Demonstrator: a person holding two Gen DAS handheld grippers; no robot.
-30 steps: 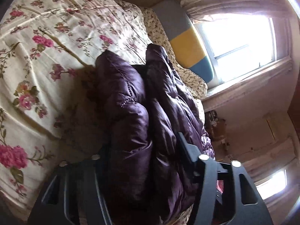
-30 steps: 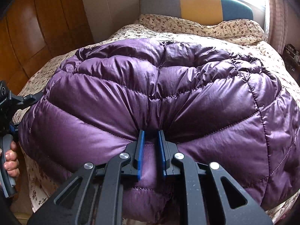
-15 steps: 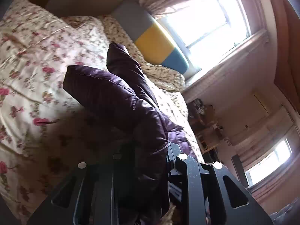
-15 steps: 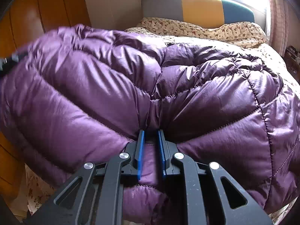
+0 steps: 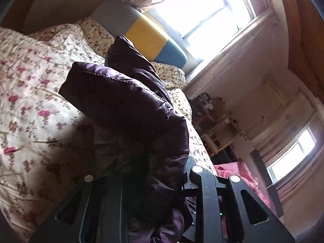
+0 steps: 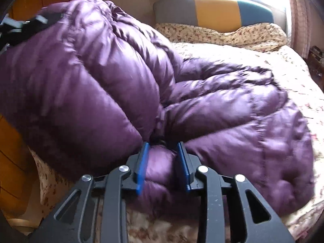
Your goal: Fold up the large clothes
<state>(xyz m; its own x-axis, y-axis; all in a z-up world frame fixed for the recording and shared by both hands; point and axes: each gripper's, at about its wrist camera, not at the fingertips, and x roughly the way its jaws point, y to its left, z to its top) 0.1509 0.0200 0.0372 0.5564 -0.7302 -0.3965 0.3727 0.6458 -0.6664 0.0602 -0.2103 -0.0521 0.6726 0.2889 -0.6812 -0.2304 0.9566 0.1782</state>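
The purple down jacket (image 6: 182, 101) lies on the bed (image 6: 273, 64), its bulk between the near edge and the striped headboard (image 6: 216, 10).

Right wrist view: the right gripper (image 6: 163, 166) sits at the jacket's near hem. Its jaws are opening; a quilted fold of the jacket bulges between the blue pads (image 6: 141, 168), which stand a modest way apart. Whether the pads yet clear the fabric cannot be told. The jacket's left portion is raised above the bed, toward the wooden wall panel (image 6: 12, 141). At the top left, beside that raised portion, the other gripper appears only as a blurred black and grey shape, cut by the frame edge.

Left wrist view: the left gripper (image 5: 156, 174) is clamped narrowly on a thick bunch of the jacket, held up clear of the floral quilt (image 5: 30, 101). The fabric buries both fingertips; the left finger is lost in shadow. This view alone shows the window (image 5: 202, 12) behind the headboard, a second window (image 5: 293, 154) well away from it, cluttered furniture (image 5: 210, 109) past the bed's far side, and pink cloth (image 5: 239, 174) beside the bed. The furniture's contents are too small and dim to identify.
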